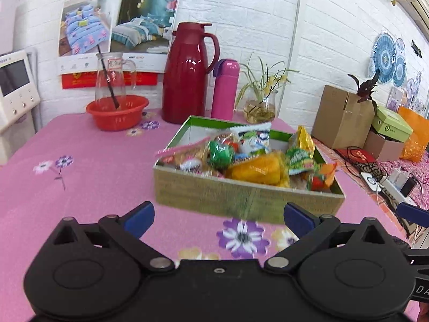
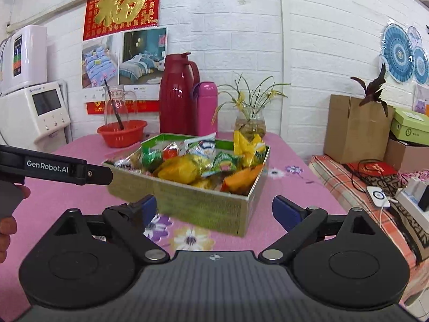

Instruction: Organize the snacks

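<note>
Both our left gripper (image 1: 219,216) and right gripper (image 2: 214,210) hover spread wide and empty, the snack box (image 1: 241,196) heaped at twelve o'clock, so we should approach level and pinch one packet (image 1: 258,170) cleanly.

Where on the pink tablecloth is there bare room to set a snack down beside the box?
Free: the wide stretch left of the snack box, running back to the red basket, and the strip between the box and both open grippers (left gripper, right gripper). Crowded: the back edge, with red thermos, pink bottle and plant vase.
</note>
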Demonstrator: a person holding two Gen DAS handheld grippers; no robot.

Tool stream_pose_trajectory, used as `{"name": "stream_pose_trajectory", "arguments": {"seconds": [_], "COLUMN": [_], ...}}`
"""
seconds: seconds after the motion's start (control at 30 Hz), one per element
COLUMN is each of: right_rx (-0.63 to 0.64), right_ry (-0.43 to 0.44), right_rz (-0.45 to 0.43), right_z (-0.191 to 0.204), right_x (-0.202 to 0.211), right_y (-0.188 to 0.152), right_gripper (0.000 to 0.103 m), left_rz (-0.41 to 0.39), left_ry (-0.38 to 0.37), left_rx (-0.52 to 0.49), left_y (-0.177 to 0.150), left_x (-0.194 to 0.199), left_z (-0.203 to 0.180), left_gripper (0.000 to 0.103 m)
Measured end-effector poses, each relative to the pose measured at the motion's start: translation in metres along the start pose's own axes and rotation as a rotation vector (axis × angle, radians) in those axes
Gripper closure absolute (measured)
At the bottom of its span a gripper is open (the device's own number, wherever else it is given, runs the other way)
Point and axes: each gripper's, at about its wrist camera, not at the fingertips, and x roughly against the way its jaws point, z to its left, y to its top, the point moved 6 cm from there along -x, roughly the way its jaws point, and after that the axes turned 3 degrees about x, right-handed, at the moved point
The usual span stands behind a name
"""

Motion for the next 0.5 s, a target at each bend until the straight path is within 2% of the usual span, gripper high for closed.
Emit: {"name": "stream_pose_trajectory", "arguments": {"seconds": [0.23,0.5], "right_rx": [0.024,0.038], "right_ry": [-0.025,-0.046], "right_rz": [0.011,0.013], "right_z": [0.009,0.013], "right_x": [0.007,0.012], "right_y": [-0.013,-0.018], "right_gripper": [0.0,0.0], "left_rz": [0.016,0.015], "left_ry": [0.022,0.045], "left_rx": [-0.016,-0.02], "left_y": [-0.03,-0.037], "left_x": [0.016,0.023], "left_z": [0.001,0.0], "left_gripper": [0.0,0.0]}}
